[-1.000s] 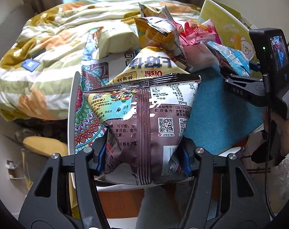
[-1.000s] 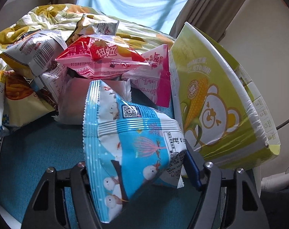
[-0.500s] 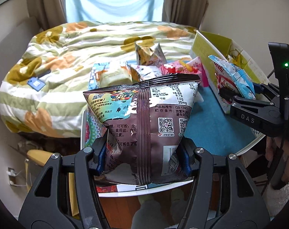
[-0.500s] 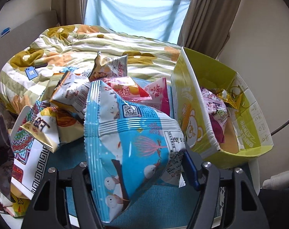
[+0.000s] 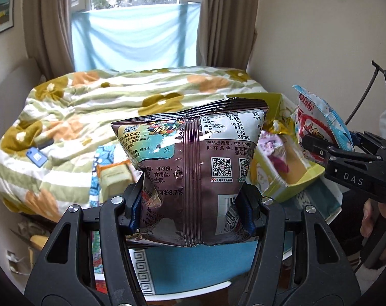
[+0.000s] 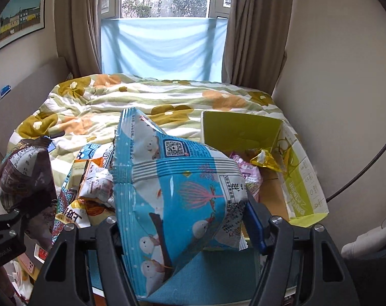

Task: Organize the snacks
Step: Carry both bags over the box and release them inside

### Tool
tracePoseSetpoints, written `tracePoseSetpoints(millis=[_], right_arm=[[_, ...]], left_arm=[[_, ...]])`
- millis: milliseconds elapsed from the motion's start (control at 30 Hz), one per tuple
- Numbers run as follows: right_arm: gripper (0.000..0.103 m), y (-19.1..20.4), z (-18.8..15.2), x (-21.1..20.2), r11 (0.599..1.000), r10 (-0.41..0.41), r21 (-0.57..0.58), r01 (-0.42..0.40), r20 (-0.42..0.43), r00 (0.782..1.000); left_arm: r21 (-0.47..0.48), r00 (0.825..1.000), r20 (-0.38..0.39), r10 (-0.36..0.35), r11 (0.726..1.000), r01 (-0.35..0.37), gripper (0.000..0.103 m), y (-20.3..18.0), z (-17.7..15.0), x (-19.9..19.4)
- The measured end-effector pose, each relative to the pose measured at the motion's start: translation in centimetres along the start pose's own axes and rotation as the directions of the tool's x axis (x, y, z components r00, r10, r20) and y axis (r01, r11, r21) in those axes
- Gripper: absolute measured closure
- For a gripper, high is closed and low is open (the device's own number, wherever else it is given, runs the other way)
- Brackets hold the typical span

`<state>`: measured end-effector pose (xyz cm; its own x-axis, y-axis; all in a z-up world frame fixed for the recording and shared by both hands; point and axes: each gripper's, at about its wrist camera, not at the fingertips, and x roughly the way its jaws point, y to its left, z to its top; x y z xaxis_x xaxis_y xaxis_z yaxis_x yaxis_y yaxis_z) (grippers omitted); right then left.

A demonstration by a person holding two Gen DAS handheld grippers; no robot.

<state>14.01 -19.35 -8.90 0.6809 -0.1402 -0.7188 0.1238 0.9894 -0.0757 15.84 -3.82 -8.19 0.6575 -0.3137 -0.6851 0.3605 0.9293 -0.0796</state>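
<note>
My left gripper [image 5: 191, 210] is shut on a brown snack bag [image 5: 193, 168], held upright above the table. My right gripper [image 6: 185, 225] is shut on a blue snack bag with snowmen [image 6: 177, 193]; that bag also shows at the right of the left wrist view [image 5: 320, 125]. A yellow-green cardboard box [image 6: 302, 178] stands open at the right and holds a few packets; it also shows in the left wrist view [image 5: 307, 176]. The brown bag appears at the left of the right wrist view [image 6: 27, 178].
Several loose snack packets [image 6: 93, 186] lie on the teal-topped table [image 6: 218, 275] with a patterned cloth [image 5: 96, 168]. Behind it is a bed with a flowered quilt [image 5: 116, 102], a blue phone [image 5: 36, 156] on it, then curtains and a window.
Both grippers have risen and pulled back with their bags. The table and box now sit lower in both views, and the window and room have come into sight.
</note>
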Motion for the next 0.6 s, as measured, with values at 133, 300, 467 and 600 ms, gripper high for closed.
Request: tracePoseSetpoints(millis=[133,300,467,600], right_arm=[[0.039,-4.6,0.7,-0.3,1.000,-0.007,0.017,0.007,0.018,1.000],[0.039,-10.2,1.1,0.5,0.999,-0.003,0.033,0.002,0.028,1.000],[0.039,-14.9,1.1,2.0,0.999,0.018,0.041,-0.019,0.028,0.999],[0.039,-17.6,1.0,3.7,0.997,0.066,0.035,-0.066,-0.006,0.998]], left_arm=[[0.010,0.999,0.025,-0.027,1.000,0.027,0.047,-4.9,2.5,1.6],[-0.001,0.998,0.023,-0.056,0.998,0.056,0.047,-10.8,4.7,5.0],[-0.075,0.998,-0.015,-0.063,0.995,0.062,0.047,-15.1,5.6,9.4],[-0.087,0.997,-0.060,-0.052,0.995,0.047,0.047,-17.9,5.4,12.9]])
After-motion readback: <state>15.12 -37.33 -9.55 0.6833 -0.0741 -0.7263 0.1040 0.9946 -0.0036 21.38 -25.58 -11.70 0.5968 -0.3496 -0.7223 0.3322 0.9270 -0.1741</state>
